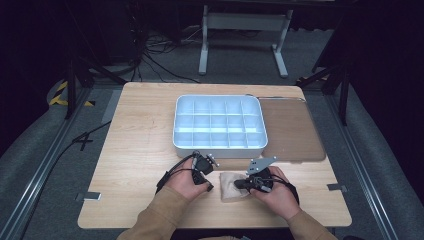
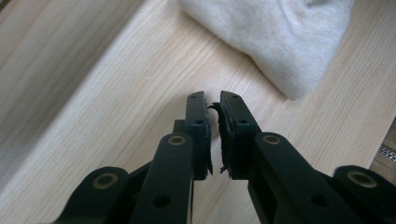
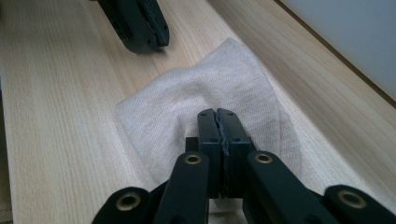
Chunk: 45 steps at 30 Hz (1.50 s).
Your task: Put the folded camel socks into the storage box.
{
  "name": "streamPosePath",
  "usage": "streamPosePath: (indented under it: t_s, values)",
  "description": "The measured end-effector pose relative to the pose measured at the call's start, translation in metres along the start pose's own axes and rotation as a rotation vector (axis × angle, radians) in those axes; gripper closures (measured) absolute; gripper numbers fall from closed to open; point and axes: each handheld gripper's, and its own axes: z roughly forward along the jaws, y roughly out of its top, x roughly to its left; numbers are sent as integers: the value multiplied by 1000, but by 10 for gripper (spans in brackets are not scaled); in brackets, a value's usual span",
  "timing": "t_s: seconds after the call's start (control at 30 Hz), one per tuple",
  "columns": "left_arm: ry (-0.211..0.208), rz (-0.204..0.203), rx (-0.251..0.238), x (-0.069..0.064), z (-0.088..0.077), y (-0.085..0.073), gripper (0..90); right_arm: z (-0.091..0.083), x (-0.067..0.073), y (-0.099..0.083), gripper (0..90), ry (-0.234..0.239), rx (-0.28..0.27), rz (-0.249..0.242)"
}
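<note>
Wood counter (image 1: 140, 130): empty divider tray (image 1: 219, 123) far; cloth (image 1: 232, 186) near, unfolded. Right hand-held gripper (image 1: 248, 183) clenched over cloth; left hand-held gripper (image 1: 206, 184) slightly parted, empty.

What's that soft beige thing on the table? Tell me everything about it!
It's a small beige cloth, knitted-looking, soft and rumpled, lying in a loose heap on the wooden table near the front edge, just before the white tray. The right tool, jaws shut, presses on its middle. The left tool sits beside it, not touching.
</note>
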Motion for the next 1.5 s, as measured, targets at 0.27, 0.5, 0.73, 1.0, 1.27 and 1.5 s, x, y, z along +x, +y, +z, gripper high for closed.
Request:
streamPosePath:
  t_s: [0.27, 0.5, 0.73, 1.0, 1.27, 1.5]
  values:
    - [4, 58, -13, -8, 6, 7, 853, 0, 1, 0, 898, -4, 3, -2]
    - [2, 90, -23, -11, 9, 11, 867, 0, 1, 0, 898, -5, 2, -3]
    - [-8, 124, -50, -15, 12, 16, 868, -1, 3, -1, 898, -4, 7, -6]
    - [-22, 155, -127, -20, 6, 19, 872, -1, 5, -1, 898, -13, 4, -11]
    - [-16, 163, -150, -25, 3, 21, 879, 4, 13, 1, 897, -20, -14, -32]
    - [-7, 147, -131, -22, -2, 18, 870, -15, 7, 3, 891, -6, -22, -8]
